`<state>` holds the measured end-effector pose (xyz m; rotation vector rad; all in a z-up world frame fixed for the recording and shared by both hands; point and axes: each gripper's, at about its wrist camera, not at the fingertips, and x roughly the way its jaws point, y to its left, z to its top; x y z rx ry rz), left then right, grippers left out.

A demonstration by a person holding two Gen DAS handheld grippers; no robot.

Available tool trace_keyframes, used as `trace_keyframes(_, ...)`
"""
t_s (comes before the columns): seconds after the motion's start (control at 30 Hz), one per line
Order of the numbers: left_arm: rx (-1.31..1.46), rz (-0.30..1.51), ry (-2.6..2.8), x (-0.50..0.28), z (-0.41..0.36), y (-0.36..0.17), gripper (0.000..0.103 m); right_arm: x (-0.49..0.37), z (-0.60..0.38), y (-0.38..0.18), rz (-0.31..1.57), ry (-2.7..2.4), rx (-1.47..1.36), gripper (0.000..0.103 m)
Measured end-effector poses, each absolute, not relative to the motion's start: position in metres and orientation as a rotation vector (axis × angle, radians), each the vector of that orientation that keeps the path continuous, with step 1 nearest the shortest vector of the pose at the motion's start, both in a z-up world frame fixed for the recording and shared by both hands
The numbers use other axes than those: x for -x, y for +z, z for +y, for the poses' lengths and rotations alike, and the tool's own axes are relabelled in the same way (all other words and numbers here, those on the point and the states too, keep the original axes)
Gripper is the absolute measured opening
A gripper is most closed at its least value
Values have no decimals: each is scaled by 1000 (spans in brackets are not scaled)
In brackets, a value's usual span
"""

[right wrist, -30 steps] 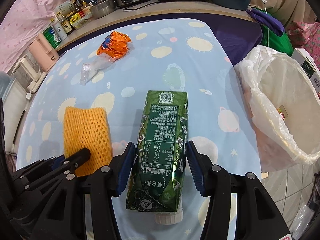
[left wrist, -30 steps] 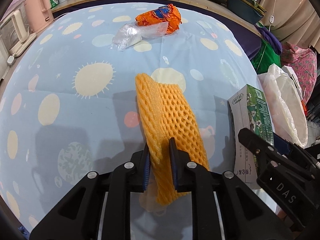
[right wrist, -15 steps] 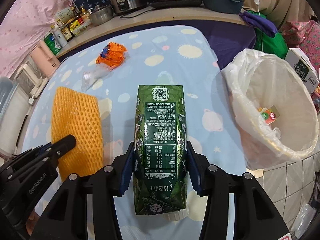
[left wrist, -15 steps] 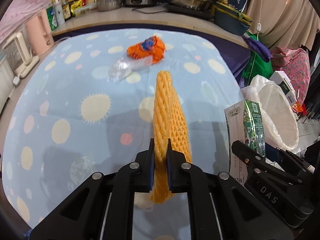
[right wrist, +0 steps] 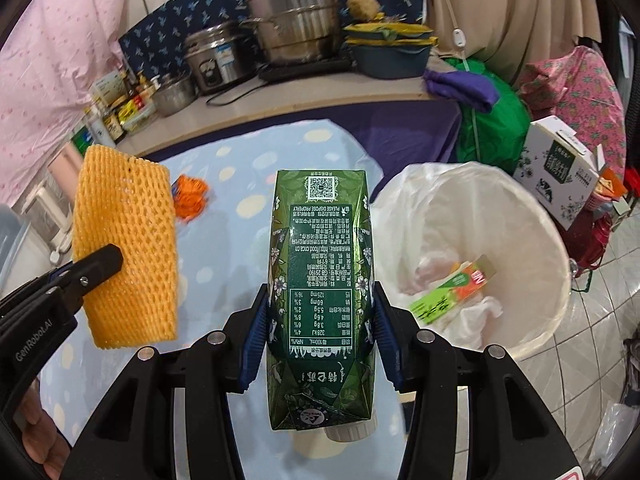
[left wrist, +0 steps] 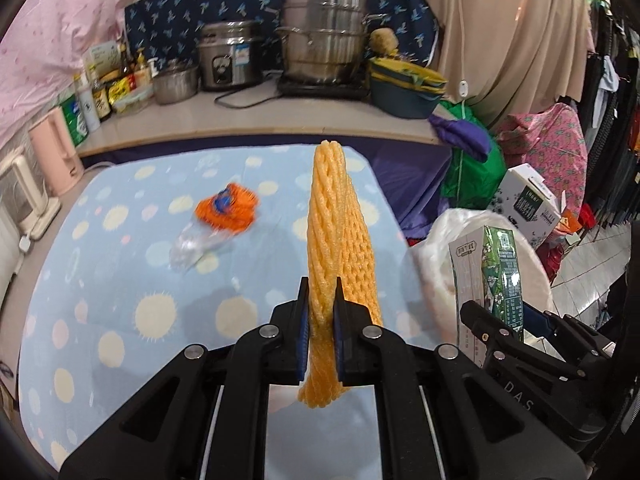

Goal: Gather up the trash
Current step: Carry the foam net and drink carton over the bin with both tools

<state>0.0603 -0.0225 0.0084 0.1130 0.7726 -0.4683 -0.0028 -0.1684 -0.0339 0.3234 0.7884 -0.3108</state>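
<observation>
Gripping the foam net (left wrist: 332, 240) and green carton (right wrist: 320, 280), both jaws hang beside the bin's rim (right wrist: 560, 264).

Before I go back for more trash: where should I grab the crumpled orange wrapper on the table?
Judging by its pose, pinch the orange wrapper across its raised, crumpled middle, coming down from above. It lies low on the tablecloth, and the clear plastic bag sits against its near side.

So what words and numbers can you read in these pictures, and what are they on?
"PLEASE DISPOSE PROPERLY", "100mL" and "328kJ": upside down on the green carton.
"GenRobot.AI": left gripper.
"DAS": right gripper.
The carton's Chinese print, the cardboard box, the wrapper in the bin and the shelf bottles are too small or blurred.
</observation>
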Motion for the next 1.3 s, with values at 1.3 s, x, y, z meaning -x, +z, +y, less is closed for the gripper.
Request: trace_keyframes(1.3, -248, 831, -658, -67, -224, -52, 9, 6, -342, -94, 822, -529, -433, 46)
